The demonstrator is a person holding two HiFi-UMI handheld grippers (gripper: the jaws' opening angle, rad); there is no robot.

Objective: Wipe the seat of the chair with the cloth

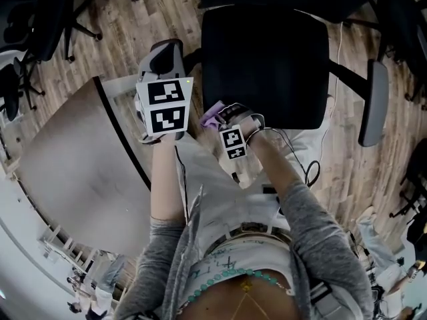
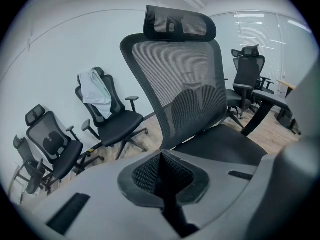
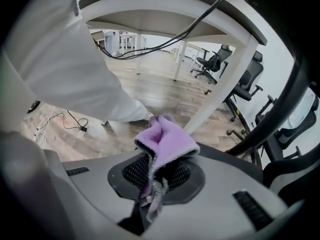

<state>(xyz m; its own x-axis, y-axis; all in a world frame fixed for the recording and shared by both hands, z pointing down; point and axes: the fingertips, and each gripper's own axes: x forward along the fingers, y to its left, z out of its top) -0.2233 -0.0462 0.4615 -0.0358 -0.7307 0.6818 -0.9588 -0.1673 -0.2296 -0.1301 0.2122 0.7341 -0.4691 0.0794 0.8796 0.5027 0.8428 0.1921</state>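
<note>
now, cloth: lilac and fleecy, bunched into a fold that stands up out of the jaws, with a thin frayed tail hanging down between them.
where the cloth is: pinched in our right gripper; in the head view it sits just at the near left corner of the seat. we cannot tell whether it touches the seat.
seat: black, broad and bare, with no mark or dust that we can make out.
chair: its mesh backrest rises straight ahead in the left gripper view.
right gripper: fingers clamped tight on the cloth, pointing sideways past the seat's edge.
left gripper: fingers together with nothing between them, held off to the left of the seat and idle.
step in hand: we judge the wipe is only about to start, since the cloth is at the seat's edge and not spread on it.
next move: we would need to tip the right gripper down so the fold lies on the seat, press lightly, then sweep across from this corner.
around: a table at our left, a wooden floor, and other chairs along the wall.
</note>
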